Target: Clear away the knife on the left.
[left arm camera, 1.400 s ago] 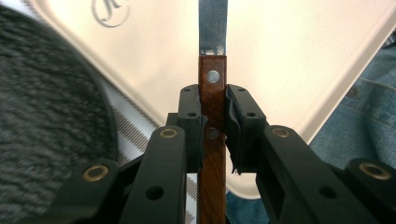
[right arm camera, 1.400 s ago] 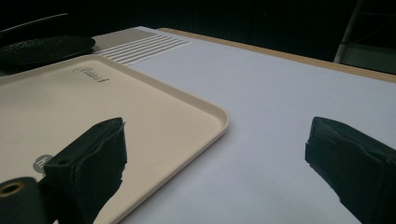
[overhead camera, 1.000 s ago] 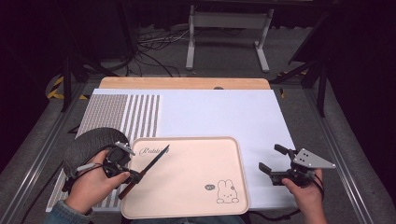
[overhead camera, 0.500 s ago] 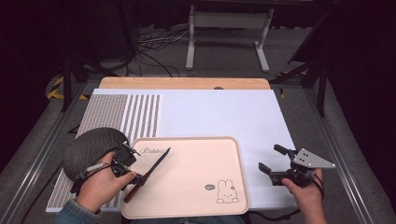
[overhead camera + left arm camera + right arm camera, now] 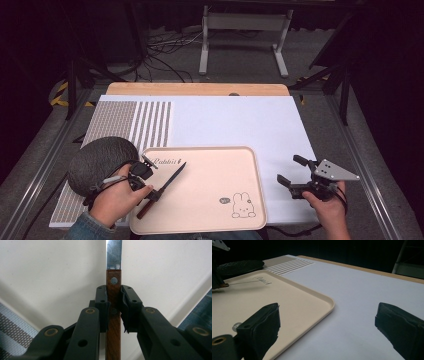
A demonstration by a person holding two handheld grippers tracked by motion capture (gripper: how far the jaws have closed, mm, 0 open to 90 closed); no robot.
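Nearest the person, the left gripper point(image 5: 150, 187) is clamped on the brown wooden handle of a knife point(image 5: 165, 188), and in the left gripper view its two black jaws press the riveted handle from both sides just below where the steel blade point(image 5: 114, 255) begins. The knife lies at a slant over the near-left part of a cream tray point(image 5: 215, 152), its handle end close to the tray's near rim and its dark blade tip pointing up toward the "Rabbit" lettering point(image 5: 166, 161); whether the blade rests on the tray or is held just above it cannot be told. The right gripper point(image 5: 295, 176) sits off the tray's right edge over the white mat point(image 5: 240, 120), its jaws spread wide with nothing between them, and the right gripper view looks across the tray's rounded corner toward the knife. A little rabbit drawing point(image 5: 241, 206) marks the tray's near-right area. Just left of the tray a dark grey, rounded object point(image 5: 100, 160) rests on the striped section of the mat point(image 5: 145, 120). The step in hand looks like carrying or setting the knife on the tray. If it is being placed, the next move calls for lowering it flat, parting the jaws and drawing the hand back without dragging the blade.
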